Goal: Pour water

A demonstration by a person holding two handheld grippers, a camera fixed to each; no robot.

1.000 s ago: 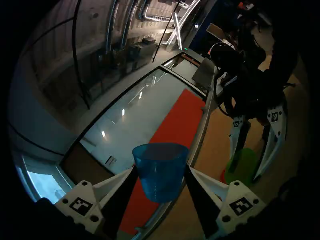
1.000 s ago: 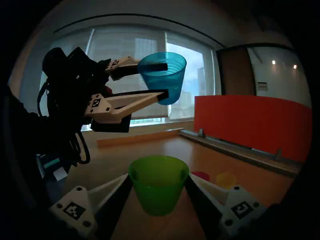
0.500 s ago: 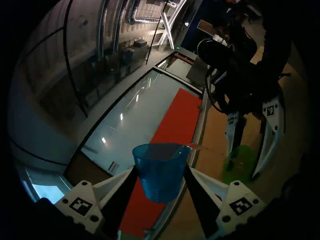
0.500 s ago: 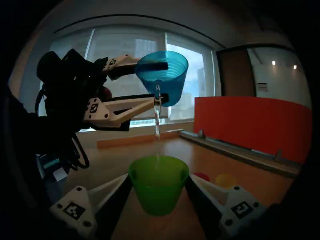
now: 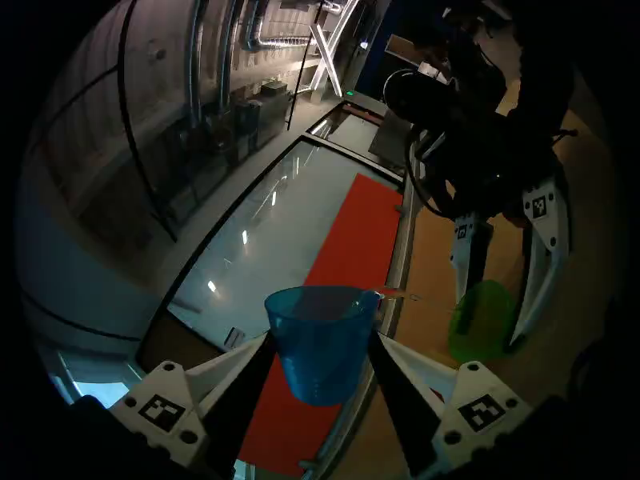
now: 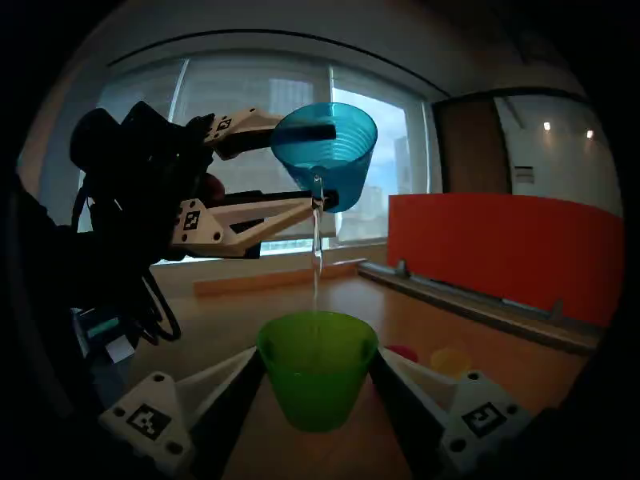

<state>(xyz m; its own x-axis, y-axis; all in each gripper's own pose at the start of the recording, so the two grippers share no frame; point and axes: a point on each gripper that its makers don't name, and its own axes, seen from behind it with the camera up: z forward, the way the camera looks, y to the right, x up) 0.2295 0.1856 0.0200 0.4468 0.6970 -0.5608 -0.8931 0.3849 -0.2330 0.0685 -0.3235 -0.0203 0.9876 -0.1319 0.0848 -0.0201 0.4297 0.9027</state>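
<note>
Our left tongs (image 5: pixel 320 346) are clamped on the blue cup (image 5: pixel 322 356), both fingers pressing its sides, and hold it tipped, high above the wooden counter (image 6: pixel 232 324). In the right gripper view a thin stream of water (image 6: pixel 315 248) falls from its lip straight down into the green cup (image 6: pixel 318 376). Our right tongs (image 6: pixel 318 362) grip that green cup near us, low over the counter. A red panel (image 6: pixel 512 248) stands at the far right.

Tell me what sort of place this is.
Probably an office or meeting room: there is a long wooden table, a red divider panel standing along the table's edge, and a wide window with blinds partly drawn.
</note>
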